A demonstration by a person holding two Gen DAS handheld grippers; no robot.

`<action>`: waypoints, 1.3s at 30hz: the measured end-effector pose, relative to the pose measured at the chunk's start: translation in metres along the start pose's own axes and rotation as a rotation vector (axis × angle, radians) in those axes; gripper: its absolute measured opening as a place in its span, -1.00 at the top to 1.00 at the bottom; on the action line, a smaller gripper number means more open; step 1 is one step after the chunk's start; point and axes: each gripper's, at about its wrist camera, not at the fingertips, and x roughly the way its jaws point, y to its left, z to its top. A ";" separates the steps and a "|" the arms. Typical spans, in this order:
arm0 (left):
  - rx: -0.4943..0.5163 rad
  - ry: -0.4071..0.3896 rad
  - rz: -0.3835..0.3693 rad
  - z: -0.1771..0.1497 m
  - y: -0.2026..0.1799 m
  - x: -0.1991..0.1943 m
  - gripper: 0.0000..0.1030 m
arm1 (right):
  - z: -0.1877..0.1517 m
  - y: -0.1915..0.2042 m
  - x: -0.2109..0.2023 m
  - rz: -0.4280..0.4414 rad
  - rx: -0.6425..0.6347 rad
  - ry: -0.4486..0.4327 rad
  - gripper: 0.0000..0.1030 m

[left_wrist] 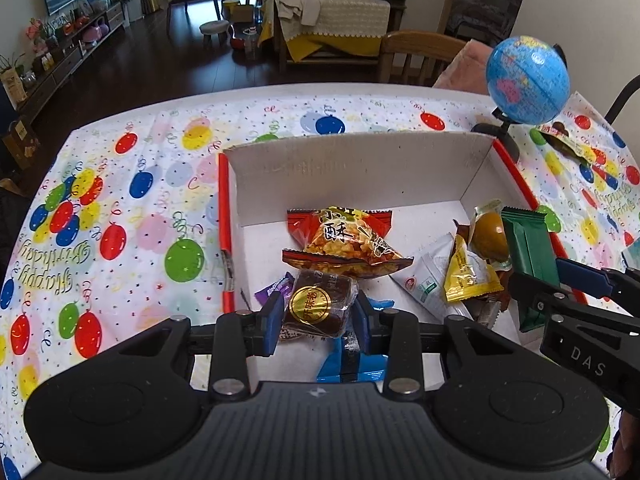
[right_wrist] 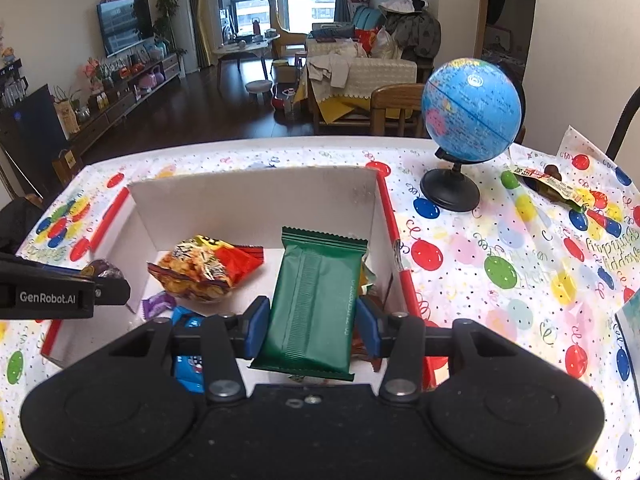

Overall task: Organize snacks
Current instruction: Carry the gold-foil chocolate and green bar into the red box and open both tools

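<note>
**Q:** Nearest the left camera, what are you holding?

**A:** Your left gripper [left_wrist: 316, 312] is pinching a brown cake-like snack [left_wrist: 320, 307] in clear wrap with a gold round sticker. The jaws are pressing on both its sides, narrow, and it is hanging just above the near end of the box [left_wrist: 360, 160], probably so it can be dropped in among the others.

**Q:** And the other hand?

**A:** Your right gripper [right_wrist: 313, 320] is clamping a green wrapper bar [right_wrist: 316, 300] across its width, with the bar pointing away from you over the right side of the box. Holding it flat and lengthwise seems meant to let it slide in beside the right wall.

**Q:** What is lying in the box?

**A:** A red and orange snack bag [left_wrist: 348, 240] is sitting mid-floor, with a purple wrapper [left_wrist: 274, 288] and a blue packet [left_wrist: 352, 356] near you. A white sachet [left_wrist: 424, 280], a yellow packet [left_wrist: 468, 276] and a sealed brown egg-shaped item [left_wrist: 490, 236] are piling up on the right.

**Q:** Anything outside it?

**A:** One snack packet [right_wrist: 556, 190] is lying on the balloon tablecloth [left_wrist: 120, 220] to the right, beyond a small globe [right_wrist: 472, 112], well apart from the box. You are likely still needing to collect it.
</note>
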 end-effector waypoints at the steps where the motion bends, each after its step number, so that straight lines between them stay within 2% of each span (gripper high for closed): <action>1: 0.001 0.006 0.000 0.000 -0.001 0.004 0.32 | 0.000 0.000 0.002 0.000 -0.003 0.005 0.12; 14: 0.023 0.079 0.023 -0.002 -0.014 0.040 0.32 | -0.009 -0.007 0.023 0.013 -0.013 0.057 0.11; 18: 0.036 0.088 0.023 -0.003 -0.019 0.046 0.32 | -0.013 -0.008 0.025 0.021 -0.018 0.071 0.18; 30: 0.024 0.140 0.037 -0.008 -0.022 0.060 0.31 | -0.016 -0.016 0.024 0.024 -0.008 0.076 0.11; 32: 0.019 0.144 0.038 -0.008 -0.022 0.059 0.29 | -0.017 -0.017 0.022 0.027 -0.006 0.075 0.10; 39: 0.019 0.115 0.021 -0.010 -0.026 0.041 0.03 | -0.019 -0.021 0.009 0.028 0.013 0.056 -0.02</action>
